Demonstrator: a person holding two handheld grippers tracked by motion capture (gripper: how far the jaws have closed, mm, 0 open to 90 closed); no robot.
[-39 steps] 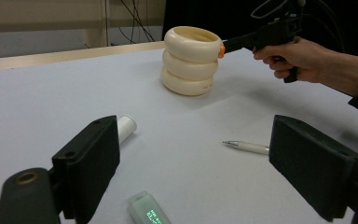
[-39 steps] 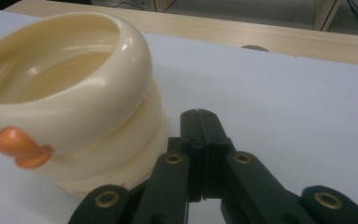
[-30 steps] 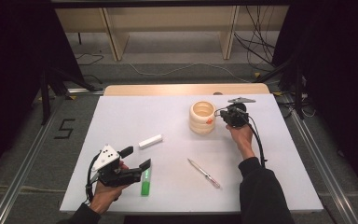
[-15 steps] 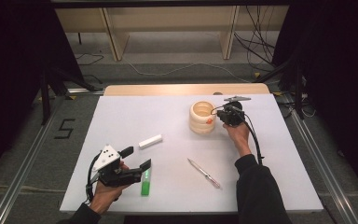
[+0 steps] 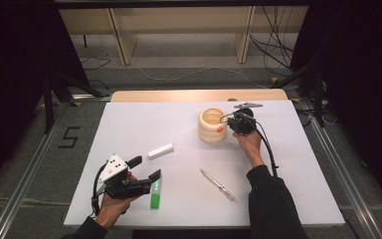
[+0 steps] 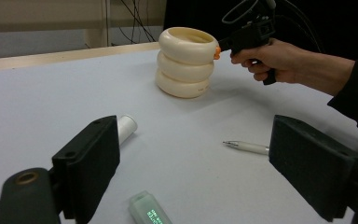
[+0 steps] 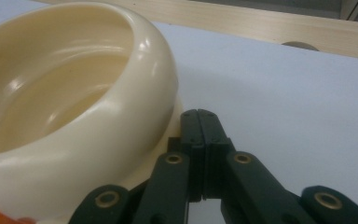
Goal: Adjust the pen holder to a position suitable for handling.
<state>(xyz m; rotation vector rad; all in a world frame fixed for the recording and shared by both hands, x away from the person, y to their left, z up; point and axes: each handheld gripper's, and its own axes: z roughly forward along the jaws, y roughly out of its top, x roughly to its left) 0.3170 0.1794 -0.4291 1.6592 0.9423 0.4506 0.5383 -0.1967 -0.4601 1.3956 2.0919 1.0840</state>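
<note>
Left gripper [image 5: 146, 169]: held low at near left of table [image 5: 288, 199] in left hand [image 5: 112, 206]; jaws wide apart, nothing between them; grey plate on top; in left gripper view, black jaws frame the tabletop ahead.
Green tube [image 5: 155, 194]: flat on table, touching or just beside the left gripper's nearer jaw tip in high view; in left gripper view [image 6: 150, 213], low between the jaws, pale lettering on its side.
White cylinder [image 5: 160, 150]: lying on its side, up and right of left gripper, apart from it; in left gripper view [image 6: 125, 127], partly behind the left jaw.
Pen [image 5: 218, 184]: lying slantwise near table middle, between the two forearms, touching nothing; in left gripper view [image 6: 246, 147], tip pointing left, far end behind the right jaw.
Cup [image 5: 212, 125]: cream, ribbed in three stacked rings, upright toward the far side, open top; small orange patch on its right side, nature unclear.
Right gripper [image 5: 230, 125]: held in right hand [image 5: 248, 144] just right of cup, at rim height; in right gripper view [image 7: 200, 116], jaws pressed together, gripping nothing, tips beside the cup's outer wall; contact with wall cannot be told.
Sleeve [image 5: 273, 209]: dark, along right forearm at near edge.
</note>
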